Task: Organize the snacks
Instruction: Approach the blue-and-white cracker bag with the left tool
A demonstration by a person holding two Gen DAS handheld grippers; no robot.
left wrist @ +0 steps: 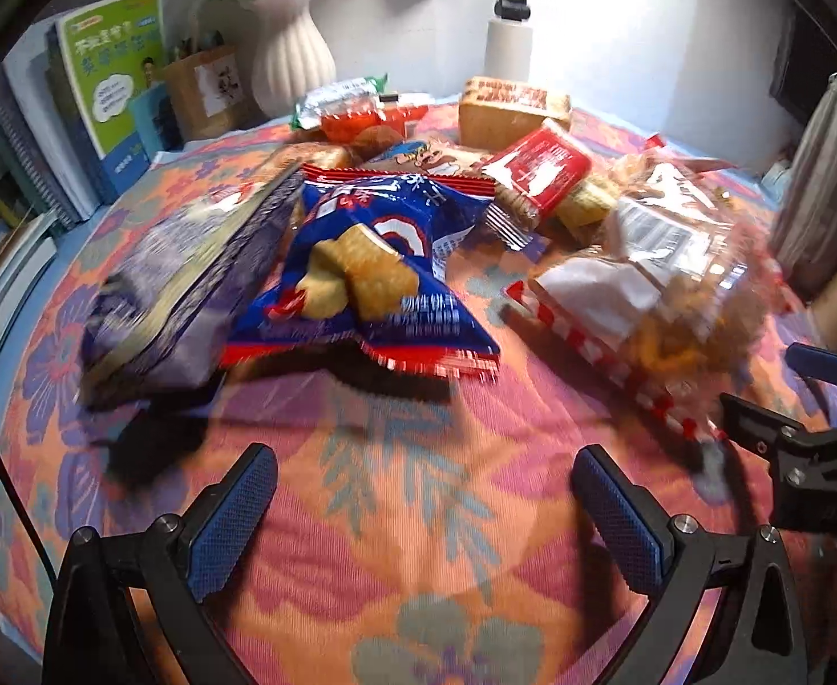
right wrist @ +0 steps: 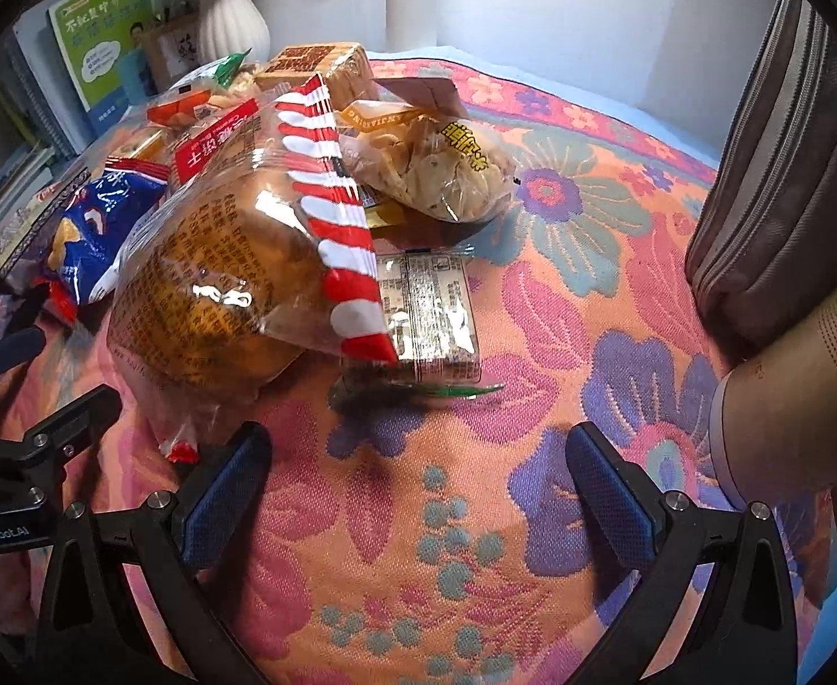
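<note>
The left gripper (left wrist: pixel 424 505) hangs nearest the lens, its fingers (left wrist: pixel 235 519) spread wide and holding nothing, over the floral cloth (left wrist: pixel 418 542) on the bench. Ahead of them, left to right, lie a purple packet (left wrist: pixel 184 285), a blue biscuit bag (left wrist: pixel 372 268) just beyond the gap, and a clear bread bag with red-striped edge (left wrist: pixel 663 285). The right gripper (right wrist: pixel 418 491) is likewise wide open and empty; the bread bag (right wrist: pixel 218 285) lies just ahead of its left finger, a small wrapped cake (right wrist: pixel 429 314) ahead of the gap.
</note>
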